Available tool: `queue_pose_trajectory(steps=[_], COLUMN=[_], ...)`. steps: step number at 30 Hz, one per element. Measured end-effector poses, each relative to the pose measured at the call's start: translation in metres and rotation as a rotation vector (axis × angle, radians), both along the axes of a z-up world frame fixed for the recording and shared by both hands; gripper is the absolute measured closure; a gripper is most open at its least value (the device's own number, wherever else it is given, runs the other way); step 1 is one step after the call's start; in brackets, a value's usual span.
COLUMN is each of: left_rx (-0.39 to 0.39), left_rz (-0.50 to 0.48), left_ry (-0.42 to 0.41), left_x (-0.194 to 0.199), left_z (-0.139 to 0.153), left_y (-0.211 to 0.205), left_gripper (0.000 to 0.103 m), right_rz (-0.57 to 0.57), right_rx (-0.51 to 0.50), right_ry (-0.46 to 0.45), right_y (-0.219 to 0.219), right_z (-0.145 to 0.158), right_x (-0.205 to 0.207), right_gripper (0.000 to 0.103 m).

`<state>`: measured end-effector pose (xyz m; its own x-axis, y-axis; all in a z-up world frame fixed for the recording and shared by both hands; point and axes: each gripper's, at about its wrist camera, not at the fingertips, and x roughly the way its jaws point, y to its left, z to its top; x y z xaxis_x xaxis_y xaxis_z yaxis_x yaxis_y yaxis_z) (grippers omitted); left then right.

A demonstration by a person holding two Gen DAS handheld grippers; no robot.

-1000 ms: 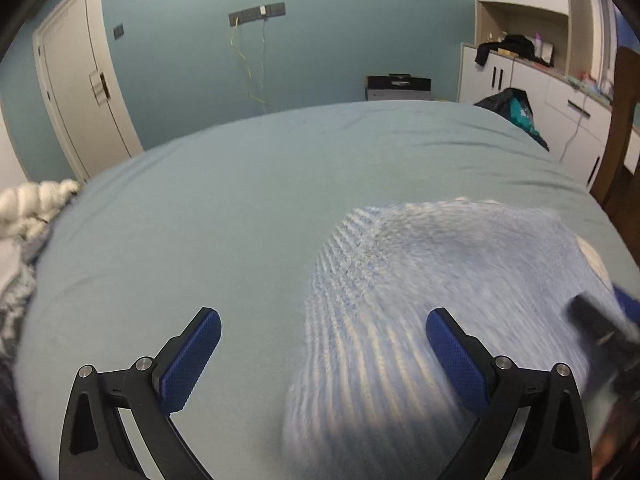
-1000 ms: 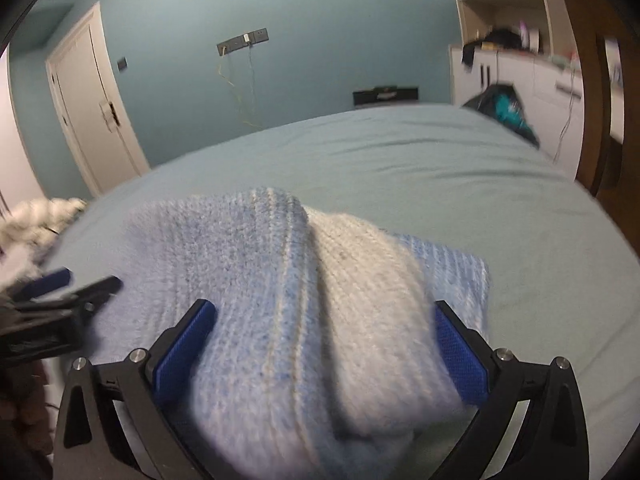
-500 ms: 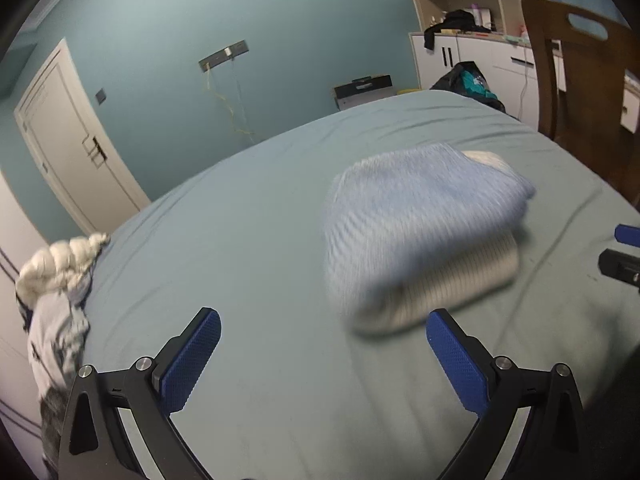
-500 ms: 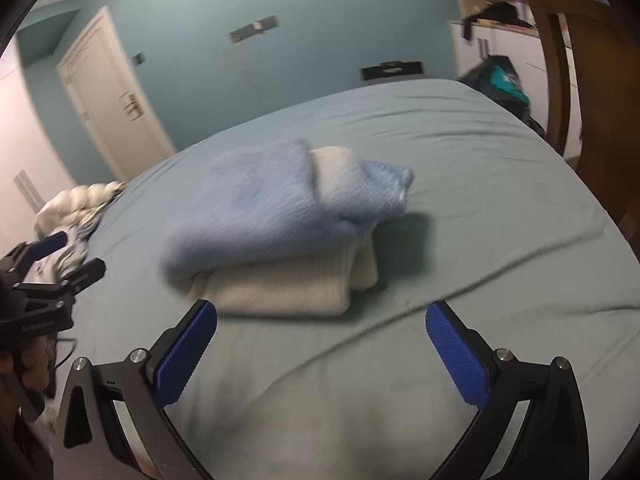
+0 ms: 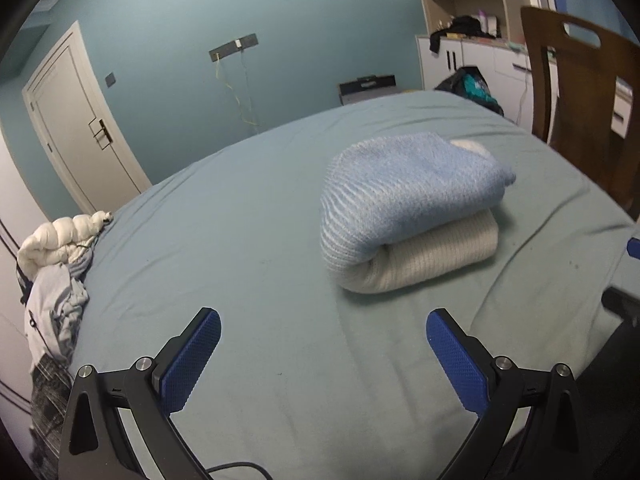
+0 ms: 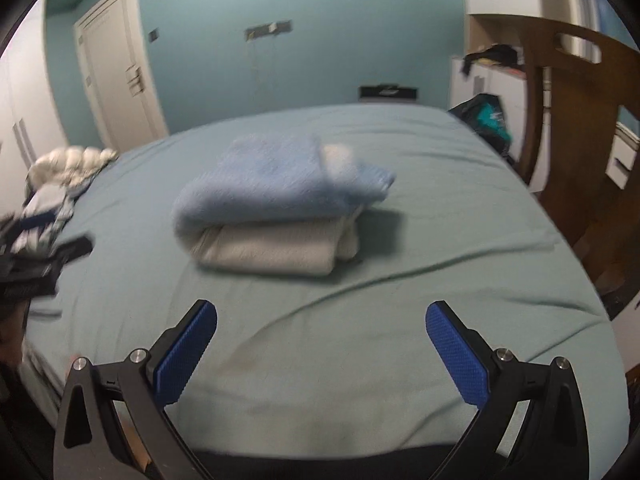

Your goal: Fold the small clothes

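Sweater (image 5: pixel 404 208) is seen folded on the bed (image 5: pixel 240 240), blue over white; left gripper (image 5: pixel 323 354) and right gripper (image 6: pixel 321 350) are held wide, nothing gripped.

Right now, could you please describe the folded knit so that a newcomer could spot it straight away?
Start at the big bed with the pale green sheet. Near its middle lies the folded sweater, a thick bundle with a light blue knit layer wrapped over a cream ribbed one. Unlike the crumpled clothes pile at the bed's edge toward the door, it is neat and lies alone.

Blue-and-cream ribbed knit (image 5: pixel 408 208), pale green sheet (image 5: pixel 248 240)
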<state>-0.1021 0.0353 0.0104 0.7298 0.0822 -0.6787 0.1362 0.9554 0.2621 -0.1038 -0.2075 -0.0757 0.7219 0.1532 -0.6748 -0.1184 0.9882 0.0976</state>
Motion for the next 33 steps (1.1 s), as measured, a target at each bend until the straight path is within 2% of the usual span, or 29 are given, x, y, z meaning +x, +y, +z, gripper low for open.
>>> queue_pose_trajectory(steps=[3, 8, 13, 18, 33], left_rx=[0.01, 0.019, 0.042, 0.028, 0.026], left_rz=[0.0, 0.008, 0.017, 0.027, 0.019], left_ry=[0.031, 0.042, 0.037, 0.052, 0.057], left_x=[0.003, 0.006, 0.003, 0.005, 0.002], left_z=[-0.006, -0.01, -0.011, -0.011, -0.011], left_y=[-0.001, -0.003, -0.002, 0.002, 0.004], left_gripper=[0.0, 0.0, 0.0, 0.0, 0.0], right_rz=[0.039, 0.01, -0.009, -0.019, -0.016], right_rx=[-0.034, -0.047, -0.007, 0.029, 0.022], right_ry=[-0.01, 0.022, 0.017, 0.017, 0.032], right_y=[0.013, 0.014, 0.005, -0.004, 0.0], right_z=[-0.003, -0.012, -0.013, -0.011, -0.011], right_x=[-0.002, 0.013, 0.014, 0.013, 0.011], right_gripper=[0.001, 0.001, 0.001, 0.001, 0.001])
